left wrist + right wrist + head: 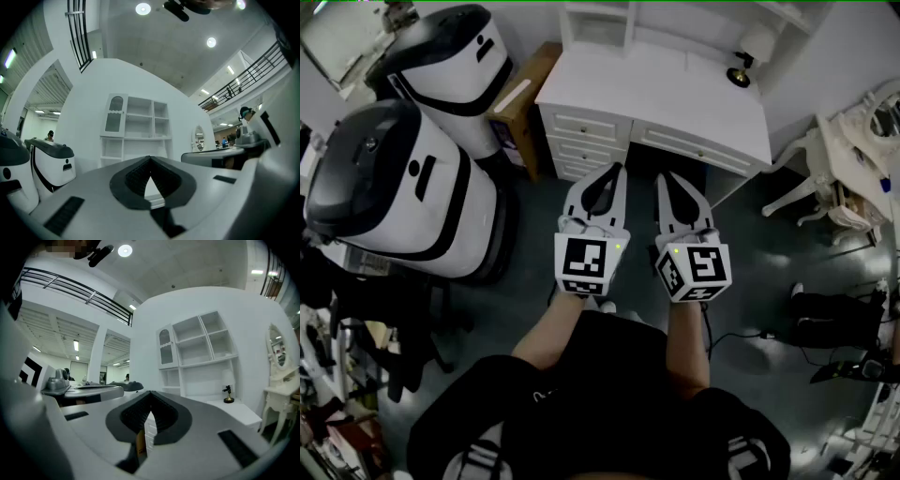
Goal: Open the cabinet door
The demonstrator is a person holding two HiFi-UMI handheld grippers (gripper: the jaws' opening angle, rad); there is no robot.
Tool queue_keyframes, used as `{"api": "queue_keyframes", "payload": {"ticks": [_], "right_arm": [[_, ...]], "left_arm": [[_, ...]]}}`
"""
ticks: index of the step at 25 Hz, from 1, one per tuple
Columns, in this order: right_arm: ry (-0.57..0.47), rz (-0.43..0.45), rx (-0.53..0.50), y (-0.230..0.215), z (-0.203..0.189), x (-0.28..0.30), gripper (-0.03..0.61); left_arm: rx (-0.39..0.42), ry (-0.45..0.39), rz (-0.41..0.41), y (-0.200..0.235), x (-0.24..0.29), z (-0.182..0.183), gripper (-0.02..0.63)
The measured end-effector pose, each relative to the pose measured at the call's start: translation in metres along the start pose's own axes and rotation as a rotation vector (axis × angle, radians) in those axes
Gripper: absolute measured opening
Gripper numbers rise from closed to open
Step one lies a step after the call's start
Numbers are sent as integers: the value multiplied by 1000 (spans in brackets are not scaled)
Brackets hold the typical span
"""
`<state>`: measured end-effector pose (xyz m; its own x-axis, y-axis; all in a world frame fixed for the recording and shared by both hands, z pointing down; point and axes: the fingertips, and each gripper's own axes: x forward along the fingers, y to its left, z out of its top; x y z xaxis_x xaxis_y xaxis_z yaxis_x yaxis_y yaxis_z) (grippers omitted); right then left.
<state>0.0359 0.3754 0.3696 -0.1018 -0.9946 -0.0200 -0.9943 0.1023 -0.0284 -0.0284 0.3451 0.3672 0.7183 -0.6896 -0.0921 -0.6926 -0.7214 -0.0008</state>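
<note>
Both grippers are held level and side by side at the centre of the head view. They are aimed at the white desk [675,98] at the top of that frame. The left gripper [150,158] has its jaws pressed together with nothing between them, and the right gripper [151,393] is likewise closed and empty.

The cabinet door [115,115] is a narrow glazed panel with an arched top. It appears shut and sits at the upper left of the hutch [206,343] above the desk, just left of the open shelves [196,341]. It is well apart from both grippers.

This looks like the approach step, with no contact made yet. The next move likely calls for coming closer and raising one gripper to the door's height. That gripper would then spread its jaws and find the door's knob or free edge, which is too small to make out here.
</note>
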Motion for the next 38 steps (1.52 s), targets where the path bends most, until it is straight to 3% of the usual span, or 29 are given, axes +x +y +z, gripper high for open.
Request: {"api": "queue_keyframes", "payload": {"ticks": [14,23,38], "right_arm": [[60,-40,85,-20,-29,44,20],[107,-34,122,-28,-49,118,20],[162,26,104,-13,-63,258,20]], "left_arm": [[-53,54,-25,30,38,-23,11],[-121,65,-14,83,85,-40,11],[-142,40,46,196,150,-49,11]]}}
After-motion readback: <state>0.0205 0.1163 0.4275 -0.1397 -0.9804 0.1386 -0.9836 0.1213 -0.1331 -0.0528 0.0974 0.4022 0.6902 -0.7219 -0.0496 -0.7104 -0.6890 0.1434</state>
